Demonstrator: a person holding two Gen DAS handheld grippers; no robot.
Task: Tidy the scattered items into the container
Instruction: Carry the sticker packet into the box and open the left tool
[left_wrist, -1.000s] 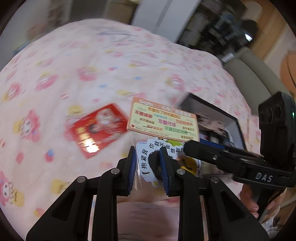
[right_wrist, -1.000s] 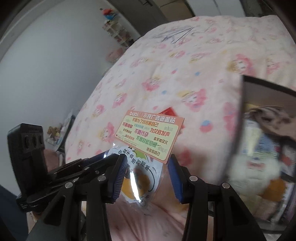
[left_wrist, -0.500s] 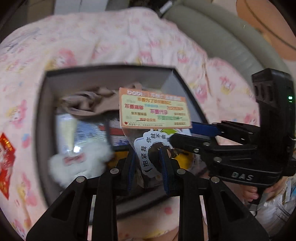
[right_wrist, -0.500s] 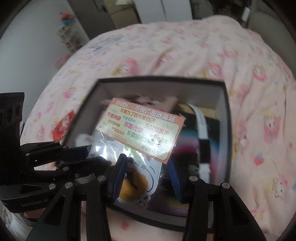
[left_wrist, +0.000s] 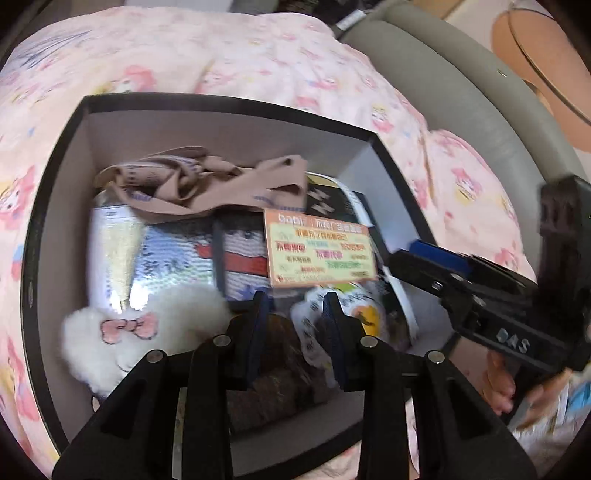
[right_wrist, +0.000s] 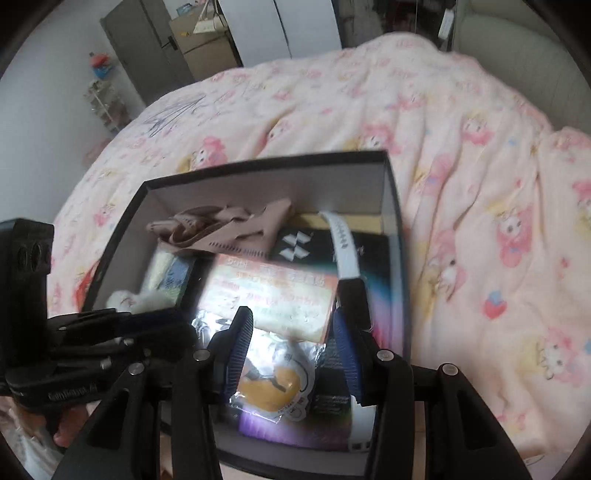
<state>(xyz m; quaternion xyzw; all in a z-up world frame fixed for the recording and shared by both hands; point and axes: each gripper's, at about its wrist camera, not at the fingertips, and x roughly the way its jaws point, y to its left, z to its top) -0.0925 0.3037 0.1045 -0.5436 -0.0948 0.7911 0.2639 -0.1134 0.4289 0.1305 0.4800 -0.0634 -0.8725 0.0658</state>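
Note:
A sticker pack with an orange header card (left_wrist: 320, 252) lies blurred inside the black box (left_wrist: 55, 184), on top of the other items. It also shows in the right wrist view (right_wrist: 273, 299). My left gripper (left_wrist: 295, 314) is open above the box, its jaws apart and no longer on the pack. My right gripper (right_wrist: 291, 343) is open above the pack in the box (right_wrist: 391, 192). The box holds a beige cloth (left_wrist: 207, 184), a white plush (left_wrist: 140, 332) and a white band (right_wrist: 343, 243).
The box sits on a pink cartoon-print quilt (right_wrist: 461, 147). A grey padded bed edge (left_wrist: 461, 92) runs at the right. A red packet (right_wrist: 86, 280) peeks out on the quilt left of the box. Wardrobes and a shelf stand far behind.
Both grippers swung from the quilt over to the box. The left gripper, shut on the sticker pack before, has opened and the pack has dropped into the box.

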